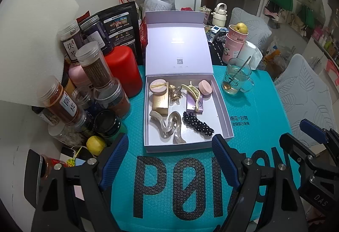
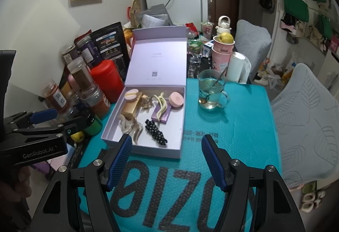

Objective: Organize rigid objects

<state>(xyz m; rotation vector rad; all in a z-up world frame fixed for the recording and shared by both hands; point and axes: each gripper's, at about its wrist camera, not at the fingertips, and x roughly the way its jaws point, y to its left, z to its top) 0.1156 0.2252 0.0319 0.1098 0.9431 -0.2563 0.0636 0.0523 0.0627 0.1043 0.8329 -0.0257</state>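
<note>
- Hair clips and small cosmetics are gathered inside an open lilac box (image 1: pixel 222 109), which is set on a teal bubble mailer (image 1: pixel 264 126) on the table, with its lid (image 1: pixel 178 41) propped upright behind.
- Against the far wall of the box, a round pink compact (image 1: pixel 157 86) is seen at the left and a second pink round case (image 1: pixel 205 87) at the right.
- A gold rectangular box (image 1: pixel 160 102) is placed just under the left compact, with a gold star-shaped clip (image 1: pixel 176 92) beside it.
- A cream claw clip (image 1: pixel 191 90) is laid across a small purple box (image 1: pixel 195 105).
- Nearer the front, a marbled beige twisted clip (image 1: pixel 169 126) lies beside a black beaded clip (image 1: pixel 198 123).
- The left gripper (image 1: pixel 170 162) is held over the mailer just in front of the box, its blue-padded fingers spread wide with nothing between them.
- The right gripper (image 2: pixel 166 162) is likewise held before the box, fingers wide apart and empty.
- A glass mug (image 1: pixel 236 77) with a spoon in it stands on the mailer to the right of the box.
- Jars (image 1: pixel 95 66) and a red canister (image 1: pixel 125 70) are crowded to the left of the box.
- A pink cup (image 1: pixel 234 45) with a yellow fruit on top stands behind the mug.
</note>
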